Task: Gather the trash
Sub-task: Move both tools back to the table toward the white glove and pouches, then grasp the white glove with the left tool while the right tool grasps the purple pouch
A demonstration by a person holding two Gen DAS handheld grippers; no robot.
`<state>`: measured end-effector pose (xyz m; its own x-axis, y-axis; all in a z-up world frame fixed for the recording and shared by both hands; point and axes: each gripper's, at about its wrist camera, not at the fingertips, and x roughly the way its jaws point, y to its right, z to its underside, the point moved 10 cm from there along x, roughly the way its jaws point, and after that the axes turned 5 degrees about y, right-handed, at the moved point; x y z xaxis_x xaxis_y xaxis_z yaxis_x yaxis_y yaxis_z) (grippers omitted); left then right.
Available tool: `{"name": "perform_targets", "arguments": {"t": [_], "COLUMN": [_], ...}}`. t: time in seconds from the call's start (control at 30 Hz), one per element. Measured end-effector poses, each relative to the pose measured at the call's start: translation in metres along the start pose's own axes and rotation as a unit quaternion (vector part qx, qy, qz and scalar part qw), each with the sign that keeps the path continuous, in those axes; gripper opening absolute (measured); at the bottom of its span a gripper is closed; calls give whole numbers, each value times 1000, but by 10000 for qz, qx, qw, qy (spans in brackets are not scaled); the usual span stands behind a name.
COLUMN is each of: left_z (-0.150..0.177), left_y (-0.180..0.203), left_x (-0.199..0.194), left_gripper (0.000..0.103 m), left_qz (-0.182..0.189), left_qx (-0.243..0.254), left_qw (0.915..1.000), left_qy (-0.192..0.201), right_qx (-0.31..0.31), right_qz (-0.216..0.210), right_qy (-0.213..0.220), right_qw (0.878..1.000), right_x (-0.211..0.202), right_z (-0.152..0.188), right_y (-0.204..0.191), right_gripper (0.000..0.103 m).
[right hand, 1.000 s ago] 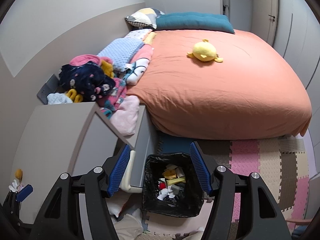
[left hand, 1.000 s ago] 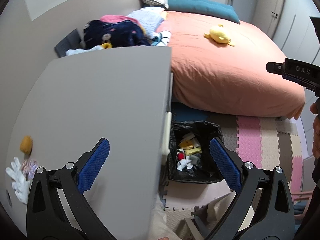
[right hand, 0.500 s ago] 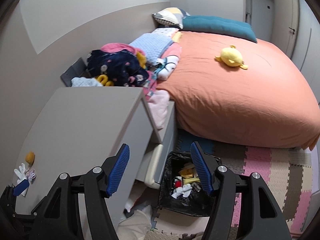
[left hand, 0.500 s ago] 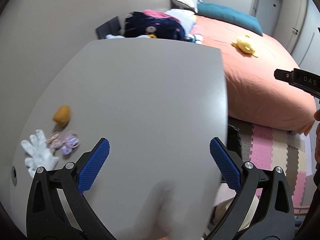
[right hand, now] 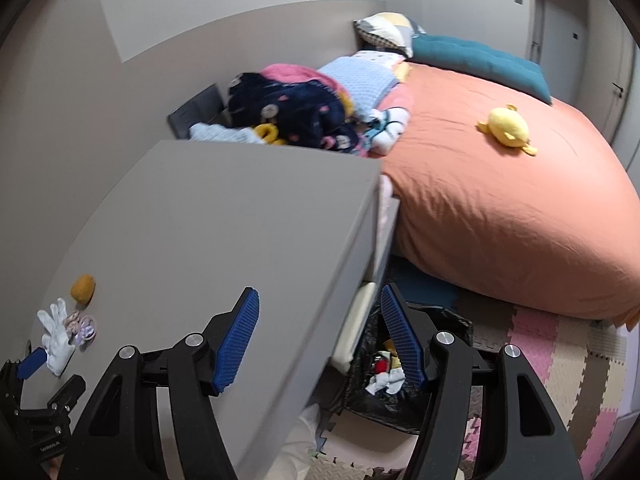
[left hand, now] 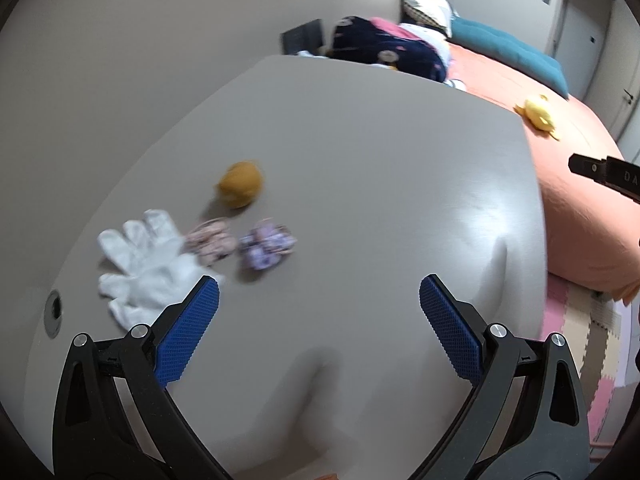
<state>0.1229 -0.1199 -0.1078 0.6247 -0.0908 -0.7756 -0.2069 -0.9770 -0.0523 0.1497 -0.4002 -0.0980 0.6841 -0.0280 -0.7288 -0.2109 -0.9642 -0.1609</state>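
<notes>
Both hand-held grippers (left hand: 319,312) (right hand: 320,340) swung over the dresser (left hand: 360,180), open, empty.

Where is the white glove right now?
In the left wrist view, the white glove lies lower left on the grey desk, beside two small patterned bundles.

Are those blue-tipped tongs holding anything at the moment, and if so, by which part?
Nothing is held. The left tongs stand open over the grey desk, near a white glove; the right tongs are open and empty too.
</notes>
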Motion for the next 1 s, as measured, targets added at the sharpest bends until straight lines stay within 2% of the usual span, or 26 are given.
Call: {"name": "perform_targets", "arguments": {"t": [0.47, 0.77, 1.0], "left_z": [23, 30, 33], "left_y": [-104, -129, -131], "left_x": [11, 31, 36], "left_gripper": [97, 97, 95], "left_qz": [-425, -446, -457], "left_qx": [-644, -750, -615], "left_qw": [9969, 9956, 9964], "left_qy": [-170, -337, -361], "right_qx": [-622, -1084, -1502], "right_qz": [-413, -1072, -1281], "right_qy": [-208, -547, -696], "right_qw": [9970, 9868, 9778], "right_x": [14, 18, 24], "right_z": [21, 48, 66], "right_y": [-103, -187, -239], "right_gripper": [65, 65, 65]}}
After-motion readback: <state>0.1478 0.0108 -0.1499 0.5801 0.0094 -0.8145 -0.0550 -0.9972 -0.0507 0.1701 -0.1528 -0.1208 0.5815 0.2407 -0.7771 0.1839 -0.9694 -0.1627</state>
